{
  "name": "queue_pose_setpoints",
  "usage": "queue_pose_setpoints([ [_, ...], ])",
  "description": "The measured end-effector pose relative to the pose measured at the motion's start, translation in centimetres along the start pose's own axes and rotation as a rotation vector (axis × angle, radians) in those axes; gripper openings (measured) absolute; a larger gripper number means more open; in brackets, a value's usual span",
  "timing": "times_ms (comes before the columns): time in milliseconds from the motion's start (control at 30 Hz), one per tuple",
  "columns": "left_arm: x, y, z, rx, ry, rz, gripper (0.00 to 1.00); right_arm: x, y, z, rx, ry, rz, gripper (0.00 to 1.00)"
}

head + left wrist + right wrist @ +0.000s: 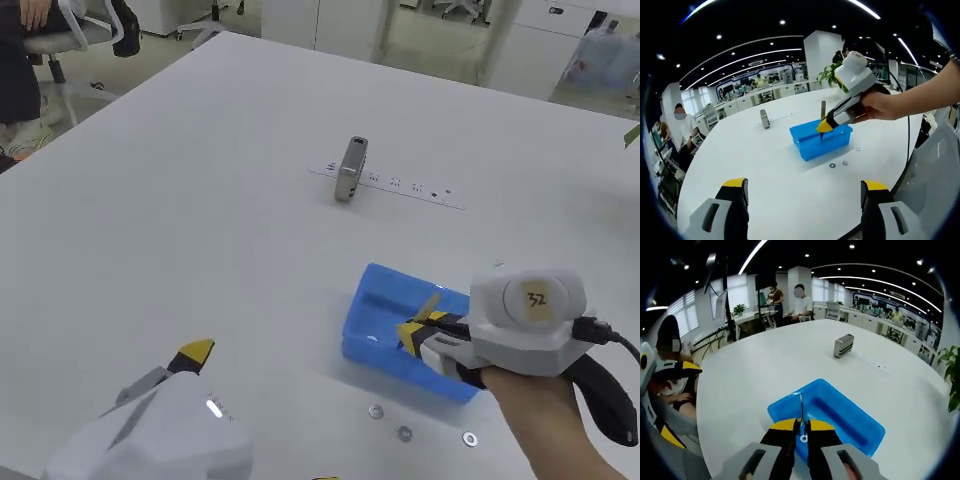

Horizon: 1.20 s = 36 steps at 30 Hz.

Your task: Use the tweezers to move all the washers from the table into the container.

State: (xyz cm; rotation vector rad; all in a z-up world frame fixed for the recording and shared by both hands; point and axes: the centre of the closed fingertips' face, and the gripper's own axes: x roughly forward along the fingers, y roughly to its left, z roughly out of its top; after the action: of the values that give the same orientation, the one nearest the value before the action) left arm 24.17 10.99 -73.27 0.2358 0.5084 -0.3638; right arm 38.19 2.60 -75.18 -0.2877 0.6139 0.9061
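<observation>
room: open-plan office with strip lights on a dark ceiling; desks, chairs and seated people stand far behind the work.
table (200,220): white, broad and matt; it carries every item below.
hidden or unclear: in the head view the right gripper (420,330) covers the tips of the tweezers and part of the container's inside. the lower edge of that view cuts off the left gripper's body. in the right gripper view a small pale ring sits between the jaw tips; whether it is a washer or part of the tweezers cannot be told.
washers (404,433): three small metal rings lying flat on the table, apart from one another, just beside the container's near wall; too small for finer detail.
container (375,300): blue, rectangular, shallow and open on top; what lies inside cannot be made out.
tweezers (800,407): thin grey metal, pointing forward and down over the container's floor.
right gripper, state: held in a hand (540,410), jaws pressed together and pinching the tweezers, poised above the container.
left gripper (805,185): jaws spread wide with bare table between them, well apart from the container.
metal block (350,168): grey, upright, beyond the container, touching a flush socket strip (410,187).
</observation>
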Motion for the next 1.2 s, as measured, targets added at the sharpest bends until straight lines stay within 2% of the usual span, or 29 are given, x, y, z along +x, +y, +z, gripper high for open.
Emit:
queue_pose_setpoints([
  [267, 0.0, 0.0, -0.1, 0.005, 0.006, 0.003, 0.96, -2.2, 0.3, 1.5, 0.011, -0.050, 0.000, 0.04],
  [567, -0.1, 0.0, -0.1, 0.007, 0.006, 0.007, 0.96, -4.0, 2.1, 1.0, 0.031, -0.069, 0.024, 0.04],
  [833, 0.0, 0.0, -0.1, 0.009, 0.009, 0.003, 0.95, -3.5, 3.7, -1.6, 0.040, -0.029, 0.053, 0.04],
  [1000, 0.0, 0.0, -0.1, 0.015, 0.006, 0.005, 0.94, -2.6, 4.7, -2.9, 0.042, -0.011, 0.090, 0.04],
  [1200, 0.0, 0.0, -0.2, 0.009, 0.012, 0.005, 0.94, -1.6, 4.9, -4.0, 0.044, 0.010, 0.095, 0.04],
])
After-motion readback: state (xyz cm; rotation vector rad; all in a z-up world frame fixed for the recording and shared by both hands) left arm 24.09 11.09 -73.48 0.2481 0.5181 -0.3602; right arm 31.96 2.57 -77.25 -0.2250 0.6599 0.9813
